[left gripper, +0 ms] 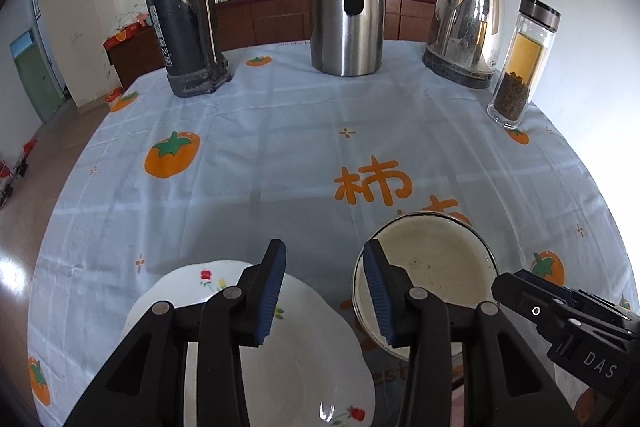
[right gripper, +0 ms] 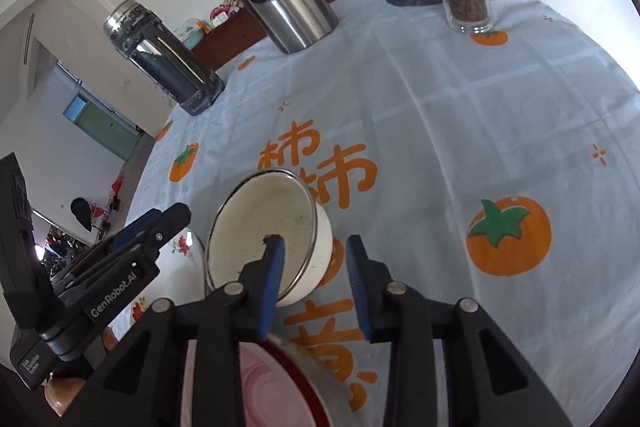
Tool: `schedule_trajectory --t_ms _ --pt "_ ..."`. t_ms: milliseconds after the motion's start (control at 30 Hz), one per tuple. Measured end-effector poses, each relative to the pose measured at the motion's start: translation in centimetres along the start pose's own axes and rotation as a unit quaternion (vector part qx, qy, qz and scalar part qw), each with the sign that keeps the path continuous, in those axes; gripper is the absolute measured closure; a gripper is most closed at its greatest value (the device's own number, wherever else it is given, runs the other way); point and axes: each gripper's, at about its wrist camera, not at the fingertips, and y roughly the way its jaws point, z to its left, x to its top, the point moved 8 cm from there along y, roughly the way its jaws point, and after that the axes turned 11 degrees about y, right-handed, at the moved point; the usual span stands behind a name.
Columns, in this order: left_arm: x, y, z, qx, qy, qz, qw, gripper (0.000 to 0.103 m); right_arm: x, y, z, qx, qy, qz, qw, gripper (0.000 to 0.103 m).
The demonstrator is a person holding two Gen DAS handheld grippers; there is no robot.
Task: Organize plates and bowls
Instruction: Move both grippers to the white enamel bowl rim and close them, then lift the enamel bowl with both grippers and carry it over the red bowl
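Cream enamel bowl (right gripper: pixel 268 239), empty, at frame centre; right gripper (right gripper: pixel 314 291) jaws apart straddling its near rim. Left gripper (left gripper: pixel 326 291) jaws apart over white floral plate (left gripper: pixel 308 359), lower left.

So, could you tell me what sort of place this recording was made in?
Most likely a home dining room: a round table under a persimmon-print tablecloth, kettles and a thermos standing on it, a flowered plate and an enamel bowl, and a low wooden sideboard along the wall.
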Motion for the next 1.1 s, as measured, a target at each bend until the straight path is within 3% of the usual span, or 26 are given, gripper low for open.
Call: schedule_trajectory --t_ms 367,567,767,1100 --pt "0.0 3.4 -1.3 -0.011 0.007 0.032 0.9994 0.060 0.4 2.5 -0.2 -0.013 -0.016 0.037 0.999 0.071" --pt "0.1 3.7 -1.7 -0.013 0.012 0.037 0.9992 0.060 0.1 3.1 0.2 -0.011 -0.029 0.050 0.998 0.080" --pt "-0.1 4.1 -2.6 -0.035 0.023 0.047 0.9980 0.082 0.1 3.3 0.2 -0.002 -0.026 0.056 0.998 0.085" --pt "1.3 0.3 -3.5 -0.046 0.025 -0.003 0.9986 0.086 0.6 -0.5 1.1 0.002 -0.020 -0.001 1.000 0.088"
